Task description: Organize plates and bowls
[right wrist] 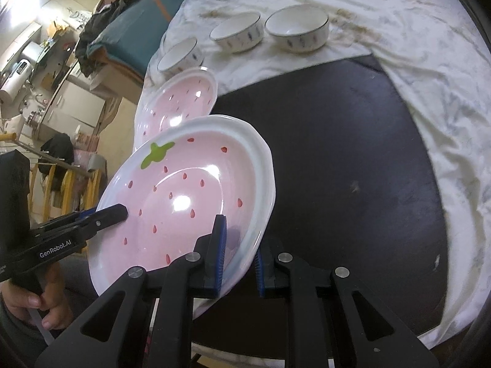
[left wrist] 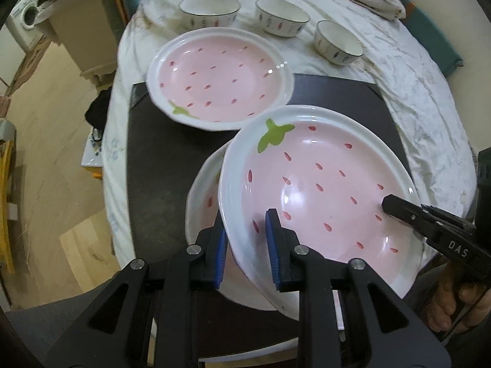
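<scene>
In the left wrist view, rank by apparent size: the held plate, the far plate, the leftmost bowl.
1. Held plate, nearest the camera, so its lead is unsure.
2. Far plate; same pattern, possibly equal.
3. Leftmost bowl, clearly smallest.

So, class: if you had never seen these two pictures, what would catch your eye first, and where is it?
First, the glossy pink strawberry-patterned plate, tilted near the cameras, its white rim clamped by the left gripper and right gripper. Beside it on the black mat lies a matching pink plate. Behind, three small white bowls line the crumpled white cloth.
</scene>
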Tool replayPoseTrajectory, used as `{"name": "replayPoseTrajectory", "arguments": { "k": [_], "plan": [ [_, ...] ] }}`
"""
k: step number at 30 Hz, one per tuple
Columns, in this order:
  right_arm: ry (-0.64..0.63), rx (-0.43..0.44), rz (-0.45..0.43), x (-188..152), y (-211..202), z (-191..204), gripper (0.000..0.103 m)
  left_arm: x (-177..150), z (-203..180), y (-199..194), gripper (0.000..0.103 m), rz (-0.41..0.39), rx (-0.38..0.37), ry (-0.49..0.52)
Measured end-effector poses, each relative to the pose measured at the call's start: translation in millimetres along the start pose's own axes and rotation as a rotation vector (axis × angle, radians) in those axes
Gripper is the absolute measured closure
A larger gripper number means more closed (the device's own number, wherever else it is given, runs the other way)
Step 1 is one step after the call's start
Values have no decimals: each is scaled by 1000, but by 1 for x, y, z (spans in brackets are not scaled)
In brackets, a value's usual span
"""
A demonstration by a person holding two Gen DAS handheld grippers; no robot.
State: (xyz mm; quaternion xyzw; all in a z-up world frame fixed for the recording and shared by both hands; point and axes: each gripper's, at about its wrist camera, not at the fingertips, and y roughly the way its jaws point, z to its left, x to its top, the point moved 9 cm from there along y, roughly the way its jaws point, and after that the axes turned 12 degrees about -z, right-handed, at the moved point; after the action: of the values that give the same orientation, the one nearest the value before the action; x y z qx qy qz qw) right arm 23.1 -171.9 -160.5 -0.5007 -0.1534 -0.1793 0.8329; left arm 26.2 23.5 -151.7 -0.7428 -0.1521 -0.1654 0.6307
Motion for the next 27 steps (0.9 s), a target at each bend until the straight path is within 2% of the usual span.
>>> {"name": "replayPoseTrajectory", "arguments": {
  "k": [9,27],
  "plan": [
    [13,16,42,-26,18,11,85,-20,19,6,83,37,22,5],
    [30,29,111,-38,45,18,85,-32,37,21,82,88,89,-25]
  ]
}}
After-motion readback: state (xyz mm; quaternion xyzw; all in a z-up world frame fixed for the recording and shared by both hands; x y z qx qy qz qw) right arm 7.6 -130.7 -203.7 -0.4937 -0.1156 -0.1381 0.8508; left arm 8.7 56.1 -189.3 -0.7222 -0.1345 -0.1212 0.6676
